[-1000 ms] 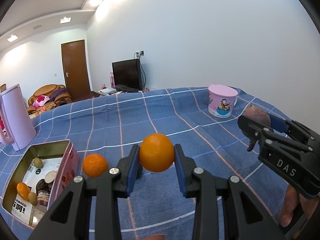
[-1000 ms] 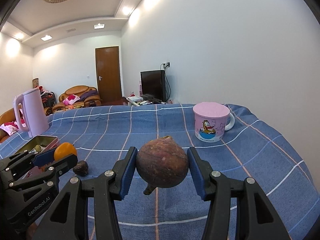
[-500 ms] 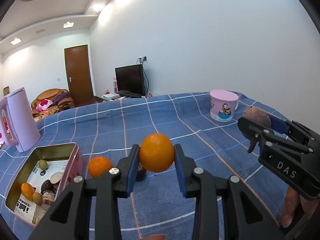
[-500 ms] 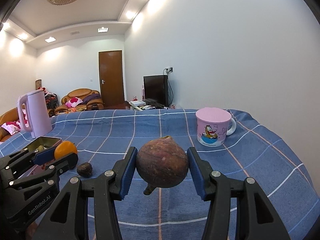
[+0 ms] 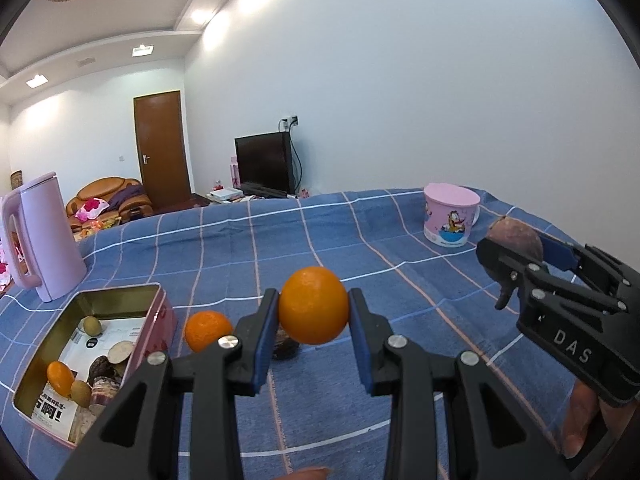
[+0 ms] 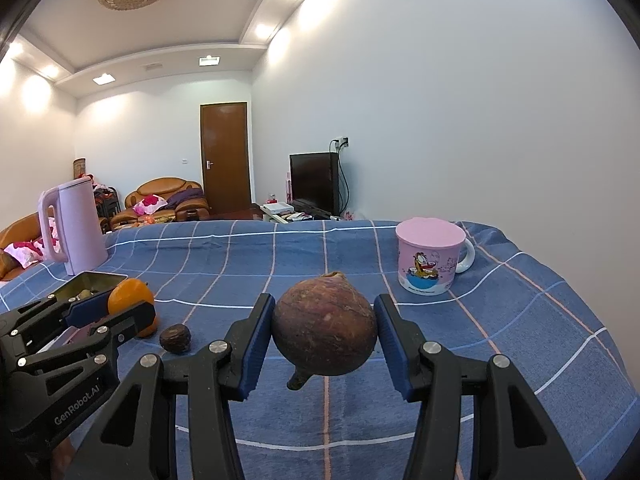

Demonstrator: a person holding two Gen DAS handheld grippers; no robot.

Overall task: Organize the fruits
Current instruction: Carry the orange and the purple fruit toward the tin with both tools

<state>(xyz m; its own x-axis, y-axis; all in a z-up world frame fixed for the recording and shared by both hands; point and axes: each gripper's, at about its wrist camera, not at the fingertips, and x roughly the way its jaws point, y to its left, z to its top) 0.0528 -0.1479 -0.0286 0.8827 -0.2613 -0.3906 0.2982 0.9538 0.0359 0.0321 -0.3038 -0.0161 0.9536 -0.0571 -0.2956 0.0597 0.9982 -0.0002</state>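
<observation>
My left gripper [image 5: 313, 322] is shut on an orange [image 5: 313, 310] and holds it above the blue checked cloth. My right gripper [image 6: 325, 336] is shut on a round brown fruit [image 6: 325, 334] with a stub; it also shows at the right of the left wrist view [image 5: 516, 236]. An open pink tin [image 5: 160, 320] with several fruits inside lies to the left. A second orange [image 5: 207, 330] and a small dark fruit [image 6: 175, 338] lie on the cloth beside the tin.
A pink lidded mug [image 6: 430, 256] stands at the back right of the table. A pink kettle [image 6: 74, 226] stands at the back left. The table's far edge faces a room with a sofa, door and television.
Both grippers have risen a little and tilted back with their fruits still held. The tin and loose fruits appear slightly lower and farther off.
</observation>
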